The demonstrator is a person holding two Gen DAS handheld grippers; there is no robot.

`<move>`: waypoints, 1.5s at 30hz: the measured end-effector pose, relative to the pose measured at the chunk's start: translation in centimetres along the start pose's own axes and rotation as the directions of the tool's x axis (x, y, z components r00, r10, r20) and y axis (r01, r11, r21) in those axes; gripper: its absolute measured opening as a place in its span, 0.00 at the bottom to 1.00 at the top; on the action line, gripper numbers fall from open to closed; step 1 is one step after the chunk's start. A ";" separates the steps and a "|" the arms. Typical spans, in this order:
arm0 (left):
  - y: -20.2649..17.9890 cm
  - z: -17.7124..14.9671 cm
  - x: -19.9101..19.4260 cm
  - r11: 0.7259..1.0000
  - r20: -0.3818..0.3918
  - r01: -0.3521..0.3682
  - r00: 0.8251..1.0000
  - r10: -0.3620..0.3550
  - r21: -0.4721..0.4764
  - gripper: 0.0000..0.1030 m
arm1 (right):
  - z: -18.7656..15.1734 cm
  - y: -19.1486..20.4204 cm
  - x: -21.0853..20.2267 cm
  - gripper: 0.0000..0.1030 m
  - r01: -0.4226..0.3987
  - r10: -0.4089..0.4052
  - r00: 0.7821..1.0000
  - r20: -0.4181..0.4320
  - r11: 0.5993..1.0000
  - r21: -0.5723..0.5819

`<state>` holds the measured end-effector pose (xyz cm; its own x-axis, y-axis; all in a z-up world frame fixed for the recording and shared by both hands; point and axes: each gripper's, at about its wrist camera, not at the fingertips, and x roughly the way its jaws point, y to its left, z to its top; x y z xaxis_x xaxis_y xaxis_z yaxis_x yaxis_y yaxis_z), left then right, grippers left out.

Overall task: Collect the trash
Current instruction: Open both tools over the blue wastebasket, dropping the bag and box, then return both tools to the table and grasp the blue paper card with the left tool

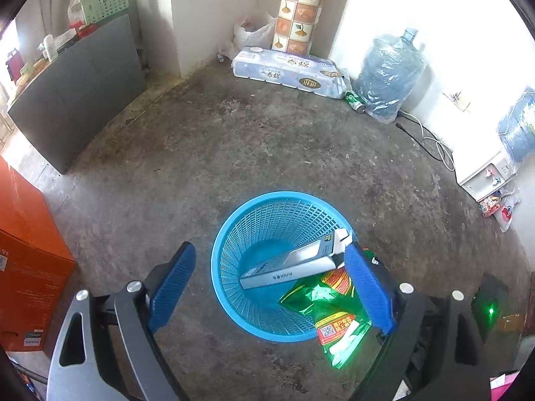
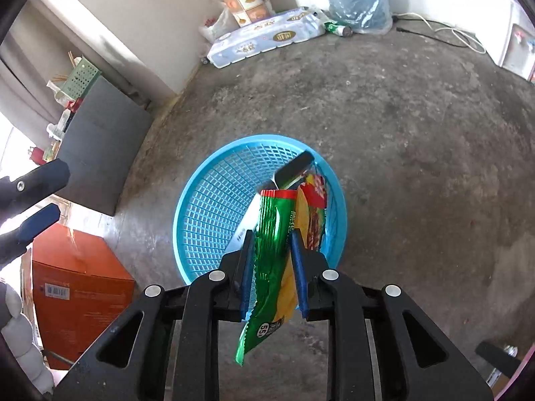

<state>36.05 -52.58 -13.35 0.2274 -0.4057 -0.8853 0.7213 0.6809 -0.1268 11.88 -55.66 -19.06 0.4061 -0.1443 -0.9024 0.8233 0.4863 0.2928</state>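
A blue mesh basket stands on the concrete floor; it also shows in the right wrist view. A grey-white flat box leans inside it, one end on the rim. My right gripper is shut on a green snack bag and holds it over the basket's near rim. The bag shows in the left wrist view too. My left gripper is open and empty, its fingers either side of the basket from above.
An orange carton sits to the left, a dark cabinet behind it. A pack of toilet rolls, a green can, water jugs and a cable line the far wall.
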 end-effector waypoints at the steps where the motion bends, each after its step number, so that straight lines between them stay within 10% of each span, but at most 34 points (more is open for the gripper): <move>1: 0.2 -0.1 -0.5 1.000 0.008 0.005 1.000 -0.005 0.001 0.86 | -0.1 0.0 -0.2 0.23 -0.002 0.002 1.000 0.003 1.000 0.006; 17: 4.2 -2.9 -20.2 0.998 0.223 0.014 0.974 -0.028 0.063 0.86 | 0.7 -0.3 -2.7 0.40 -0.056 0.053 0.996 0.066 0.997 0.047; 31: 16.4 -19.7 -41.8 0.991 0.383 -0.071 0.917 0.110 -0.115 0.86 | -4.3 2.5 -10.4 0.40 -0.193 0.200 0.979 0.041 0.973 -0.127; 37: 22.0 -29.8 -48.9 0.945 0.433 -0.133 0.864 0.259 -0.300 0.85 | -8.1 6.6 -16.5 0.47 -0.336 0.347 0.938 -0.016 0.895 -0.293; 45: 23.9 -42.7 -50.5 0.853 0.411 -0.199 0.809 0.421 -0.482 0.85 | -13.9 12.9 -21.3 0.52 -0.611 0.568 0.789 -0.234 0.687 -0.393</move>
<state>13.88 10.23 9.26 0.7560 -0.2921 -0.5858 0.2547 0.9557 -0.1477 8.33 -34.35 -0.43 0.6951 0.3640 -0.6199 0.1620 0.7608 0.6285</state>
